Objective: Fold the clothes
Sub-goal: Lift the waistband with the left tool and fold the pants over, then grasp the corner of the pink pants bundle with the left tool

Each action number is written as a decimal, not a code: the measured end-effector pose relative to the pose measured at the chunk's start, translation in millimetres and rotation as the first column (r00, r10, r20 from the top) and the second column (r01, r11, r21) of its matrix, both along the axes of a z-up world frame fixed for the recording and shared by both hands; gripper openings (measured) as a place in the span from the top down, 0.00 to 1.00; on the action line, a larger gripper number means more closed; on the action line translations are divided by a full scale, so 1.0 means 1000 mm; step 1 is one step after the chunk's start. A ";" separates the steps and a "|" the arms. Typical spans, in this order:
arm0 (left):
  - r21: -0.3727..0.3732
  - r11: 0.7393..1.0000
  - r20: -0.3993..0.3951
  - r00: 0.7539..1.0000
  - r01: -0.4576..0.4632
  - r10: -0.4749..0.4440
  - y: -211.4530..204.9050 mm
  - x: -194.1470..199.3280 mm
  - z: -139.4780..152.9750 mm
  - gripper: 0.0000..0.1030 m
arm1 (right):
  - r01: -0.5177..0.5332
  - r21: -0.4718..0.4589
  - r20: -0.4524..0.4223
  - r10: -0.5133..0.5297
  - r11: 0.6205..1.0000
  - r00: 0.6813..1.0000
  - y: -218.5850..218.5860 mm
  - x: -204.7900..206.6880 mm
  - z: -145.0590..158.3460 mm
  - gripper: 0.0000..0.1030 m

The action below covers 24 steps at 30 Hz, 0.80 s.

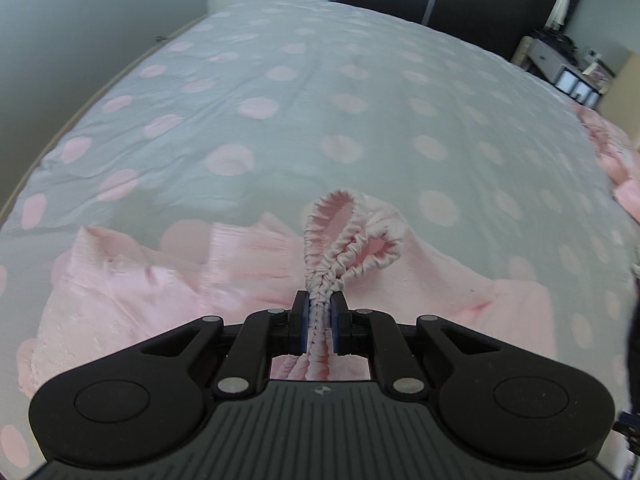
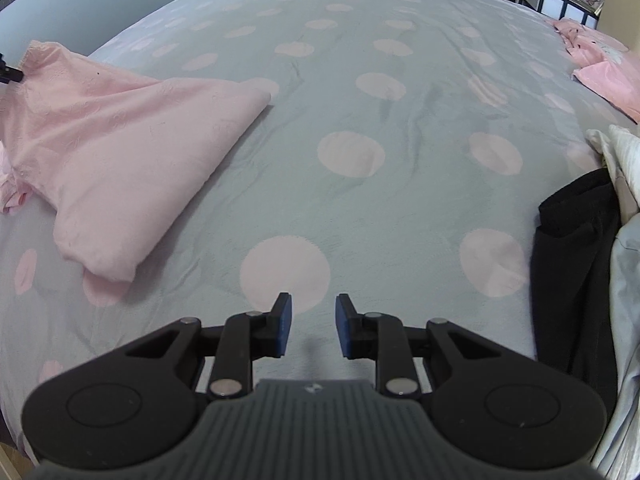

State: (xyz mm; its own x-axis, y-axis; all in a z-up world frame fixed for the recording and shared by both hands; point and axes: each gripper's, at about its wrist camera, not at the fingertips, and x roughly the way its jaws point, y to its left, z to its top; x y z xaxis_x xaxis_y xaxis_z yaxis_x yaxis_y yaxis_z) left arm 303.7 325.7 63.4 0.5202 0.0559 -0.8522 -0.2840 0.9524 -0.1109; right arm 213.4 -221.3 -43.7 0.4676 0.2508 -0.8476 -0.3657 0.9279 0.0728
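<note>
The pale pink crinkled cotton garment (image 2: 120,152) lies half folded on the grey bedspread with pink dots (image 2: 360,100), at about ten o'clock from the right gripper (image 2: 313,326). The left gripper (image 1: 320,320) is pinched tight on the garment's gathered elastic straps (image 1: 348,240), which loop out beyond its blue pads toward twelve o'clock. The right gripper's jaws stand partly apart with nothing between them, above bare bedspread. A black garment (image 2: 576,272) lies at three o'clock.
</note>
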 end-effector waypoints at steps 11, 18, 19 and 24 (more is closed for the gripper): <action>0.096 0.995 0.015 1.000 -0.019 0.017 -0.007 -0.012 -0.019 0.72 | -0.139 -0.007 0.028 0.139 0.990 0.990 0.018 -0.006 0.003 0.74; 0.142 0.969 0.024 0.978 0.201 -0.206 -0.085 -0.025 0.022 0.63 | -0.272 -0.110 0.013 0.275 0.956 0.961 0.031 -0.021 0.033 0.74; 0.138 0.960 0.022 0.968 0.243 -0.249 -0.101 -0.027 0.026 0.62 | -0.267 -0.120 0.028 0.272 0.956 0.962 0.031 -0.024 0.041 0.73; 0.045 0.904 0.025 0.904 0.425 -0.426 -0.186 -0.042 0.037 0.54 | -0.212 -0.093 0.082 0.219 0.973 0.972 0.027 -0.040 0.081 0.57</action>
State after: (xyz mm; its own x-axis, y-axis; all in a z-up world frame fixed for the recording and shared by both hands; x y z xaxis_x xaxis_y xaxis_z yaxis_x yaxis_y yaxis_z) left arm 261.8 139.3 100.5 0.5295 -0.1456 -0.8357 0.1523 0.9855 -0.0752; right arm 173.0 -194.4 37.7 0.4863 0.2851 -0.8260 -0.5593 0.8278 -0.0436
